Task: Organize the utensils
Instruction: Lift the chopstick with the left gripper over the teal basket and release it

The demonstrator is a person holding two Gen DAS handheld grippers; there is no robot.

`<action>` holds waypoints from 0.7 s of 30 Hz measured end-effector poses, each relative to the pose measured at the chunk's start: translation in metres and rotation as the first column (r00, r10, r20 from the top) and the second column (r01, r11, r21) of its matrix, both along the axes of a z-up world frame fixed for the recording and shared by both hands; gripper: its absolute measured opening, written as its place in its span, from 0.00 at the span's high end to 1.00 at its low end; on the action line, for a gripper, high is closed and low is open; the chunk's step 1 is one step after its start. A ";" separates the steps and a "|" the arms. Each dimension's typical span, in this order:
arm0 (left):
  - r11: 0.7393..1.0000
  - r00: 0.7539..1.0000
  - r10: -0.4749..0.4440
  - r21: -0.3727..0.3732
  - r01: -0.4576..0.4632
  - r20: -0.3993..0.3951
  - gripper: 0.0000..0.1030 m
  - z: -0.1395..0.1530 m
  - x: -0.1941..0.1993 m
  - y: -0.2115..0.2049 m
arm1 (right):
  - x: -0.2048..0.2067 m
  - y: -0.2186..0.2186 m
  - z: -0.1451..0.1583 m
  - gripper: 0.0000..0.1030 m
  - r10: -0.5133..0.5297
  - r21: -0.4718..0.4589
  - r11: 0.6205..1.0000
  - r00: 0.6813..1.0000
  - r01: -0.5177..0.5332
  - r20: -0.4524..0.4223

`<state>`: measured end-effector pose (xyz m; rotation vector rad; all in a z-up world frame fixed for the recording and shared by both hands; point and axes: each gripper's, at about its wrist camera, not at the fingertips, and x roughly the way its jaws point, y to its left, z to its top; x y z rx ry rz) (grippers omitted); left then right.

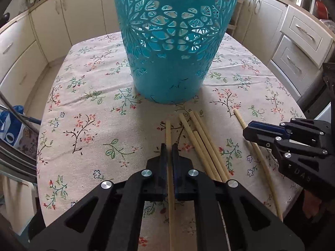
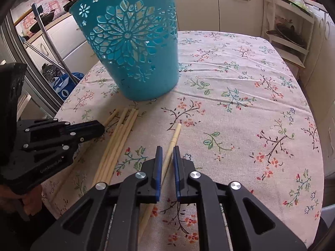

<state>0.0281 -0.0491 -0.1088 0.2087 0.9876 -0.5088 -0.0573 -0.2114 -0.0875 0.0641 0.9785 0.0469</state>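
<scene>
Left claw point(image 1: 169, 146) pinched shut on one chopstick point(image 1: 168, 129). Loose bundle point(image 1: 201, 138) lying on table point(image 1: 83, 104) before teal basket point(image 1: 173, 41). Right claw point(image 2: 167, 148) clamped on separate chopstick point(image 2: 174, 138). Thin sticks: likely to pivot, slip, or snag the basket rim.

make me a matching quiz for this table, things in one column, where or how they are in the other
1 basket
2 left gripper
3 right gripper
4 loose chopsticks

a closed on the lone chopstick, right of the bundle
b upright, teal
c bundled on the cloth
d closed on the leftmost chopstick

Pairs: 1b, 2d, 3a, 4c
</scene>
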 end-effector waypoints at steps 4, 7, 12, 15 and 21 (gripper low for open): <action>0.999 0.999 -0.014 0.037 0.013 0.034 0.95 -0.001 -0.004 -0.006 | -0.002 0.003 -0.001 0.92 0.000 -0.008 1.000 1.000 0.000 0.010; 1.000 1.000 -0.028 -0.009 0.028 -0.010 0.96 0.003 -0.002 0.000 | -0.007 -0.001 -0.003 0.93 -0.005 0.007 1.000 0.999 0.005 0.032; 0.975 0.996 -0.088 -0.205 0.087 0.004 0.96 0.048 -0.011 0.025 | -0.013 -0.007 -0.006 0.93 -0.020 0.049 0.999 0.997 0.016 0.079; 0.926 0.993 -0.090 -0.360 0.113 0.082 0.96 0.097 -0.009 0.046 | -0.015 -0.007 -0.006 0.93 -0.023 0.058 0.998 0.995 0.017 0.095; 0.831 0.974 0.025 -0.546 0.104 0.224 0.96 0.174 0.022 0.065 | -0.016 -0.006 -0.007 0.93 -0.025 0.057 0.998 0.993 0.018 0.116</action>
